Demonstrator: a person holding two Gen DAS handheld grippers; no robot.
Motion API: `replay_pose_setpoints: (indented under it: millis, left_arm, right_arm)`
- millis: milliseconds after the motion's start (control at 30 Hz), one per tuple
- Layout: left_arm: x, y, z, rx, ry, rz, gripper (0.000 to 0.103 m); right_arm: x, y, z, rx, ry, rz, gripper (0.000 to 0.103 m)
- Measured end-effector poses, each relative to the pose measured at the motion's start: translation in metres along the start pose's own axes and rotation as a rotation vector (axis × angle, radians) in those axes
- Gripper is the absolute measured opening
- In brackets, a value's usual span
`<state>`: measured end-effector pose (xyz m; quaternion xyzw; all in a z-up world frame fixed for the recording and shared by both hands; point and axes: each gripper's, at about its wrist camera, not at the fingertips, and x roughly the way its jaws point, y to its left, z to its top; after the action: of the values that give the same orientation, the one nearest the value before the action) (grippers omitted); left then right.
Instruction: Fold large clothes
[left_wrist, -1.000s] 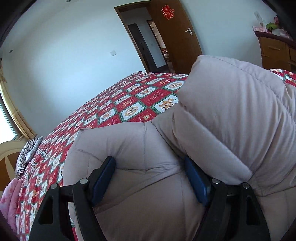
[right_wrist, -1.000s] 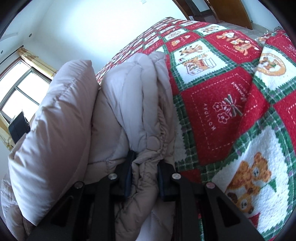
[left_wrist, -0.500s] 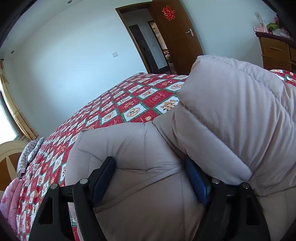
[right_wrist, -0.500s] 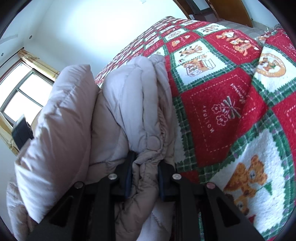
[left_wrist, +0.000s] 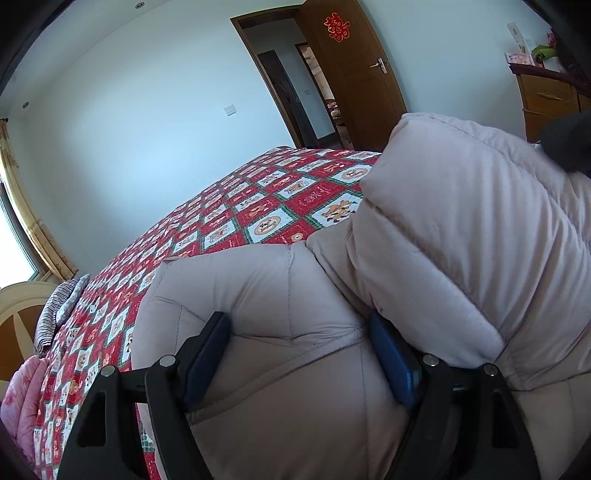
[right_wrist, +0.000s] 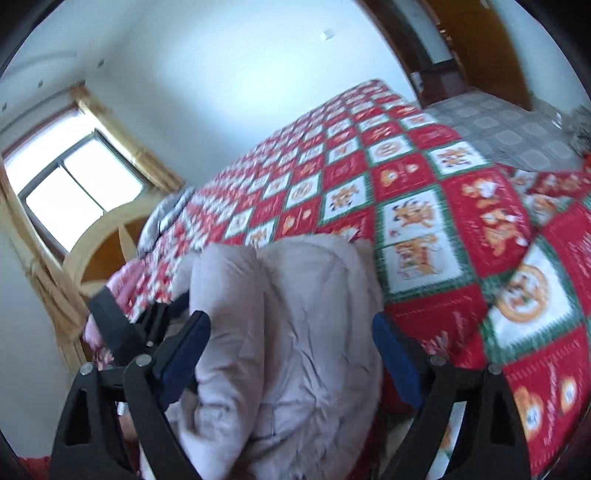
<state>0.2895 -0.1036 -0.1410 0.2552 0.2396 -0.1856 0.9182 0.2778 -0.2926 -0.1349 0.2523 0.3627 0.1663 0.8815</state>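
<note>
A bulky pale beige padded coat (left_wrist: 424, 258) lies bunched on a bed with a red, green and white patchwork quilt (left_wrist: 258, 206). My left gripper (left_wrist: 299, 347) stands wide open with a thick fold of the coat between its blue pads (left_wrist: 205, 354); a puffy section rises over its right finger. In the right wrist view the coat (right_wrist: 288, 325) lies between the fingers of my right gripper (right_wrist: 291, 339), which is wide open and not pinching it. The left gripper's black body (right_wrist: 114, 325) shows just left of it.
A wooden headboard (right_wrist: 107, 236), pink bedding (left_wrist: 22, 398) and a striped pillow (left_wrist: 59, 310) are at the bed's head. A window with yellow curtains (right_wrist: 74, 184) is behind. An open brown door (left_wrist: 354, 74) and a wooden dresser (left_wrist: 550, 99) stand at the far side.
My right gripper has opened and let go of the coat fold it was pinching, and its view has swung up over the bed. The left gripper has barely moved.
</note>
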Motion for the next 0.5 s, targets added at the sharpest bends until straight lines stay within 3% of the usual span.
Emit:
replay_pose_setpoints:
  millis: [67,167,267,500]
  left_arm:
    - [0.001,0.000,0.000,-0.002,0.000,0.001,0.078]
    - [0.003,0.001,0.001,-0.006,0.000,0.001,0.078]
    - [0.005,0.001,0.002,-0.009,0.001,0.003,0.078]
    - [0.008,0.003,0.003,-0.015,0.004,0.001,0.078]
  right_arm:
    - [0.019,-0.006,0.000,0.007,0.031,-0.030,0.098]
    - [0.034,-0.019,0.000,0.026,0.089,-0.072,0.098]
    - [0.049,-0.039,-0.009,0.090,0.157,-0.043,0.098]
    - [0.051,-0.029,-0.018,0.056,0.129,-0.118,0.098]
